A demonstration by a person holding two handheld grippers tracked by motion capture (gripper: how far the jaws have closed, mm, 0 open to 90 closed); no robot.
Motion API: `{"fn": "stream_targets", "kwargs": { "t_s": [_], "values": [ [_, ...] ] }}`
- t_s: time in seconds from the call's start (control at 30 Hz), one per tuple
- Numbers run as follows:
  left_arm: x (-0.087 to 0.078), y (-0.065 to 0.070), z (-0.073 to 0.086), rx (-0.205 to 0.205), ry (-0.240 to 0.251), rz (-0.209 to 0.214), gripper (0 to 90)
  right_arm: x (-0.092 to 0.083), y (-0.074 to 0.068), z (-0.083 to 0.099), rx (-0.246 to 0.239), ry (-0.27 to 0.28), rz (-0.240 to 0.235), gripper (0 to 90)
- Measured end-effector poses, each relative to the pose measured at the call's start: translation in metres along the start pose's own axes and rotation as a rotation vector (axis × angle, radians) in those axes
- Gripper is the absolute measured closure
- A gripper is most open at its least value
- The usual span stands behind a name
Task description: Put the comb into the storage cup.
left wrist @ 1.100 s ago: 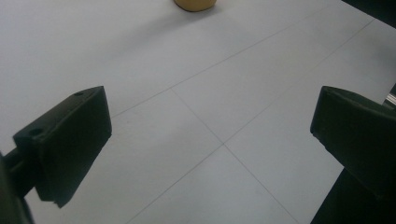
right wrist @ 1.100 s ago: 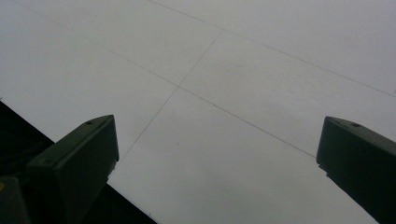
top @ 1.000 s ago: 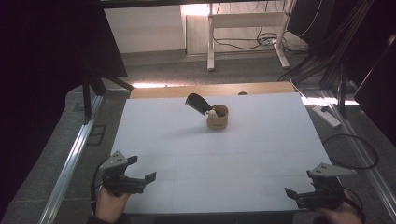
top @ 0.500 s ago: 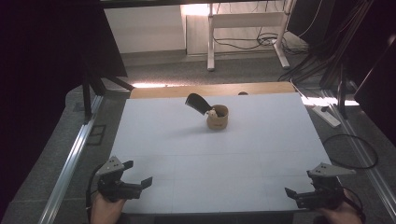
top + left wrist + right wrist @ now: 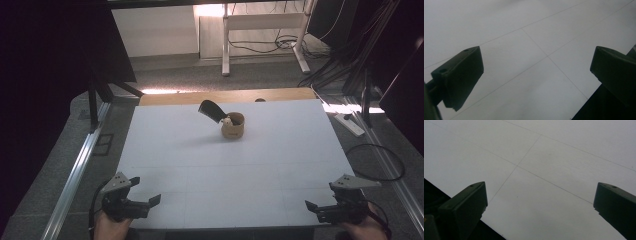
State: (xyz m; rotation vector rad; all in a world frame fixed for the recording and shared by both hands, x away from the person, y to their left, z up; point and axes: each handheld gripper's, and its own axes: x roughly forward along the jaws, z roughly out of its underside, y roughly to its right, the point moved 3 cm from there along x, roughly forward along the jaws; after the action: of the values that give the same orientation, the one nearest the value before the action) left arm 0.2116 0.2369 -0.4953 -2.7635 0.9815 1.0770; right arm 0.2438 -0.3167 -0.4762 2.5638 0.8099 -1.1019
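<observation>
the left tool (image 5: 145, 201) sits at the table's (image 5: 200, 165) near left corner, the right tool (image 5: 314, 209) at its near right corner, each with jaws spread wide and holding nothing. the tan cup (image 5: 233, 126), a black scoop (image 5: 212, 110) leaning out of it, stands near the far edge, well apart from both.

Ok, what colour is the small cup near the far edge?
Tan, like cardboard: the cup shows best in the high view.
</observation>
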Motion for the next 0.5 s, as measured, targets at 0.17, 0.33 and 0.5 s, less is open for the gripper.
{"fn": "stream_targets", "kwargs": {
  "t_s": [0.17, 0.33, 0.5],
  "values": [
    [-0.0028, 0.0016, 0.0025, 0.001, 0.002, -0.009, 0.0, 0.0, -0.0002, 0.0, -0.001, -0.001, 0.002, 0.0],
    [-0.0038, 0.0018, 0.0034, 0.002, 0.002, -0.016, 0.0, 0.0003, -0.0003, -0.0001, 0.0, -0.004, 0.006, 0.0],
    [-0.001, 0.0022, 0.0031, -0.002, -0.022, -0.035, 0.0, 0.0005, -0.0005, -0.0002, -0.003, -0.008, 0.008, 0.0]
  ]
}}
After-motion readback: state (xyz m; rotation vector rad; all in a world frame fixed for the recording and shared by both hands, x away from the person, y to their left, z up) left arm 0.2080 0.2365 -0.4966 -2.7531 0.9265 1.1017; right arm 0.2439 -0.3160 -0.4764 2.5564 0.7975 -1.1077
